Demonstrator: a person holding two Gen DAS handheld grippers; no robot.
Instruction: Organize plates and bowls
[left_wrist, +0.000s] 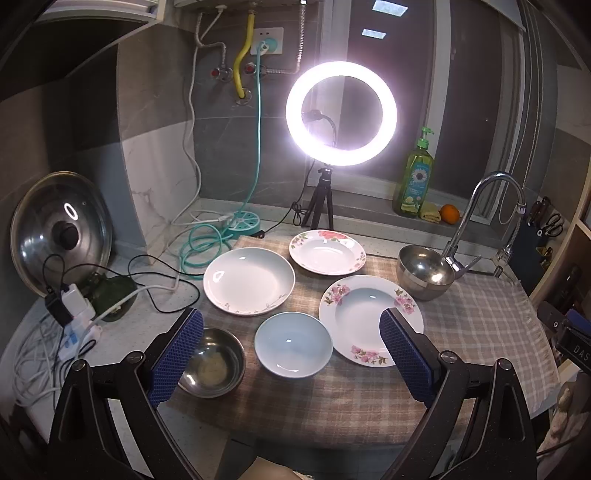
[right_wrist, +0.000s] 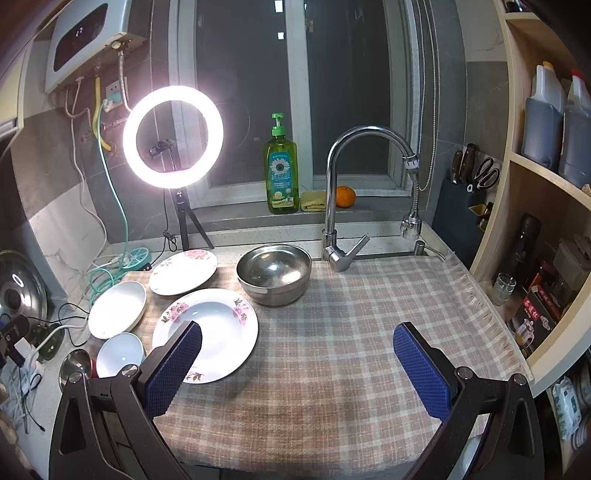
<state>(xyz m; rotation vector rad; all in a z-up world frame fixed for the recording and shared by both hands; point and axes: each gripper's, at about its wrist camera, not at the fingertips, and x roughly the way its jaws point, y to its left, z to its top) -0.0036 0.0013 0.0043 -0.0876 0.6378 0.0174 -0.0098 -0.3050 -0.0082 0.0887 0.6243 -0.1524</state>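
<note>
On the checked cloth (left_wrist: 332, 398) lie a plain white plate (left_wrist: 249, 280), a far flowered plate (left_wrist: 327, 252), a near flowered plate (left_wrist: 371, 319), a pale blue bowl (left_wrist: 293, 344), a small steel bowl (left_wrist: 212, 363) and a large steel bowl (left_wrist: 424, 271). My left gripper (left_wrist: 291, 332) is open and empty above the blue bowl. My right gripper (right_wrist: 297, 345) is open and empty over bare cloth (right_wrist: 351, 332), right of the near flowered plate (right_wrist: 207, 332). The large steel bowl (right_wrist: 274, 273), far flowered plate (right_wrist: 183, 271), white plate (right_wrist: 117, 309) and blue bowl (right_wrist: 120, 354) show there too.
A lit ring light (left_wrist: 340, 112) on a tripod stands behind the plates. A tap (right_wrist: 345, 195) rises at the back, with a soap bottle (right_wrist: 281, 173) and an orange (right_wrist: 345, 196) on the sill. A pot lid (left_wrist: 61, 232) and cables (left_wrist: 74, 317) lie left. Shelves (right_wrist: 546, 206) stand right.
</note>
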